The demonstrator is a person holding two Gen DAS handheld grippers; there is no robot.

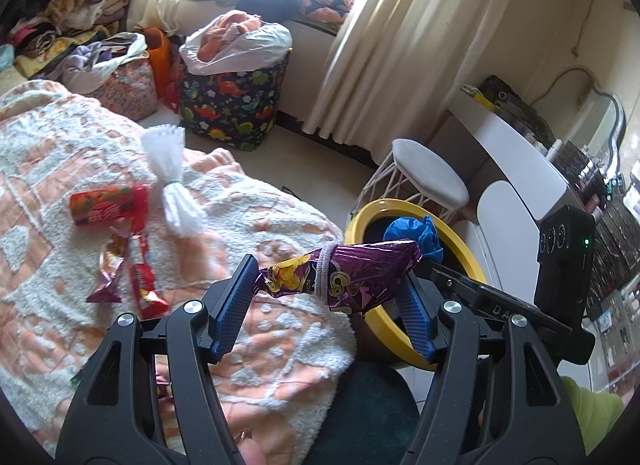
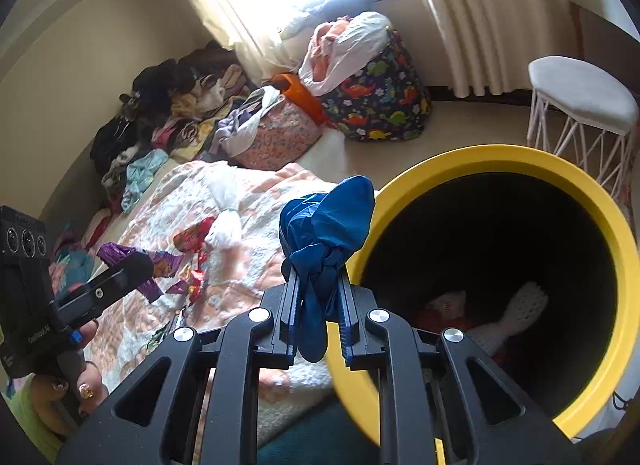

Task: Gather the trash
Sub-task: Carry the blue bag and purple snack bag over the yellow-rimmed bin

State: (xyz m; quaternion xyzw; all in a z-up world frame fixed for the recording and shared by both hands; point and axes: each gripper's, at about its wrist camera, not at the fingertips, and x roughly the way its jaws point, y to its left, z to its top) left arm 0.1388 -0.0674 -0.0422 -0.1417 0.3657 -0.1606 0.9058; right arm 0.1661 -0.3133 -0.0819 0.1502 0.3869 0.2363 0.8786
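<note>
While two pieces of rubbish hang over the edge of the bed [image 1: 120, 137], the clear-up looks roughly half done. The left gripper [image 1: 328, 281] holds a purple snack bag [image 1: 352, 277] endwise, its fingers [image 1: 236, 293] spread about halfway and pressing on the bag's two ends, the bag's far tip reaching over the rim of the yellow bin [image 1: 362, 217]. The right gripper [image 2: 318, 297] has its fingers [image 2: 290, 305] closed tight on a crumpled blue wrapper [image 2: 324, 229], which hangs just beside the bin's [image 2: 500, 155] near rim and not yet over the opening.

Inside the bin, a white foam net [image 2: 516, 313] and something red already lie at the bottom, a sign that earlier pieces have gone in. Neither held piece has been dropped.

Still on the bedspread are a red packet [image 1: 106, 205], a second white foam net [image 1: 174, 181], a thin red wrapper [image 1: 146, 277] and a small purple foil scrap [image 1: 106, 285]. By that count, at least four items remain to fetch once these two are released.
</note>
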